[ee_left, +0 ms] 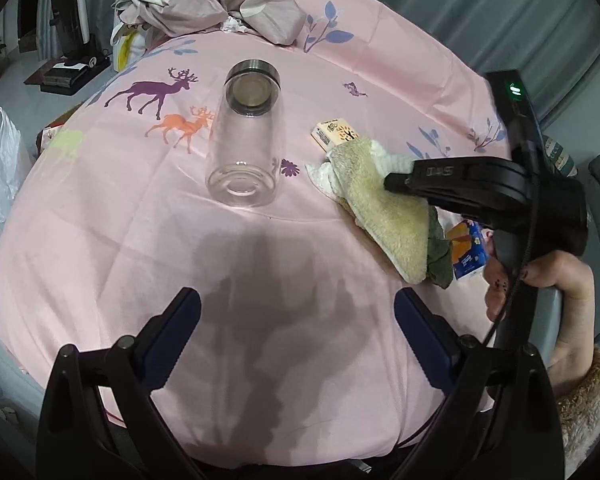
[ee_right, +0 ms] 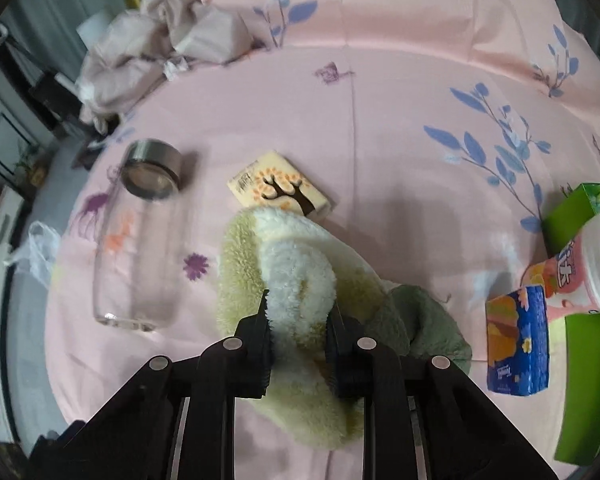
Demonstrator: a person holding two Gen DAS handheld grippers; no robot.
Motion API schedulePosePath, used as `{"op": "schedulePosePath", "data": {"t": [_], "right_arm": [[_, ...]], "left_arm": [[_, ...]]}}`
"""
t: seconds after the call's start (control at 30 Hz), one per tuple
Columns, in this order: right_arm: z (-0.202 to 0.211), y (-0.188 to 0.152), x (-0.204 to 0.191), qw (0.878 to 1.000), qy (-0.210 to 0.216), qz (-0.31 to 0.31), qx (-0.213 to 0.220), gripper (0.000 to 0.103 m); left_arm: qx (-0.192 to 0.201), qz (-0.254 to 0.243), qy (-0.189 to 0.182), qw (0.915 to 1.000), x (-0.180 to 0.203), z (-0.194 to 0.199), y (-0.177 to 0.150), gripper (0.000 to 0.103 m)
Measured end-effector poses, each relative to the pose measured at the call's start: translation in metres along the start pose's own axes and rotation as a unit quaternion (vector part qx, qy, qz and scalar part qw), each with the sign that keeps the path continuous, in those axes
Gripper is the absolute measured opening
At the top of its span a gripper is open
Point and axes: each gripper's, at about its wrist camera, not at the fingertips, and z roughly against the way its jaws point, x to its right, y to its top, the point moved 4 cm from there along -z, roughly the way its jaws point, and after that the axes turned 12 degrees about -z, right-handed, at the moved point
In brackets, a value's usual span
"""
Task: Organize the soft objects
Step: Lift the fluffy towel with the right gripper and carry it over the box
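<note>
A fluffy yellow-and-white towel lies on the pink printed cloth, over a green towel. My right gripper is shut on a white fold of the yellow towel; it shows in the left wrist view pressing onto the yellow towel. My left gripper is open and empty above bare cloth, near the front edge. A yellow tissue pack lies just beyond the towels. A blue tissue pack lies to their right.
A clear glass bottle with a metal cap lies on its side mid-table. Crumpled pale fabric sits at the far edge. A green box holding a pink-and-white bottle stands at right. A white plastic bag hangs left.
</note>
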Motion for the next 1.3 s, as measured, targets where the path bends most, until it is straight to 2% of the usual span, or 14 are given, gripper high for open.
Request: {"op": "schedulePosePath", "data": {"t": [0.17,0.3,0.4,0.53,0.6,0.7,0.77,0.9,1.13,1.3], "right_arm": [[0.067,0.016,-0.001,0.995,0.062,0.005,0.08,0.022],[0.131,0.032,-0.005,0.982,0.139,0.02,0.122,0.022],[0.156,0.034,-0.008,0.977,0.152,0.028,0.15,0.022],[0.157,0.014,-0.012,0.97,0.215,0.037,0.107,0.022],[0.147,-0.003,-0.015,0.968,0.23,0.049,0.088,0.022],[0.115,-0.036,-0.013,0.967,0.251,0.044,0.022,0.023],[0.093,-0.057,-0.011,0.969,0.241,0.043,-0.017,0.023],[0.062,-0.084,0.001,0.976,0.206,0.035,-0.064,0.023],[0.046,-0.106,0.045,0.985,0.151,0.01,-0.08,0.023],[0.028,-0.121,0.071,0.983,0.147,-0.023,-0.104,0.023]], "left_arm": [[0.002,0.014,-0.001,0.9999,-0.009,0.0,0.001,0.097],[0.007,0.017,-0.005,0.9998,-0.009,0.004,0.002,0.097],[0.008,0.019,-0.002,0.9998,-0.011,0.006,0.002,0.097],[0.018,0.03,0.001,0.9994,-0.02,0.014,0.004,0.097],[0.025,0.037,0.005,0.999,-0.026,0.02,0.005,0.097],[0.027,0.037,0.015,0.9988,-0.03,0.024,0.006,0.097],[0.027,0.032,0.022,0.9989,-0.03,0.025,0.005,0.097],[0.02,0.009,0.028,0.9994,-0.021,0.023,0.001,0.098],[0.007,-0.04,0.021,0.999,0.009,0.01,-0.006,0.098],[-0.022,-0.08,0.006,0.9965,0.038,-0.013,-0.017,0.098]]}}
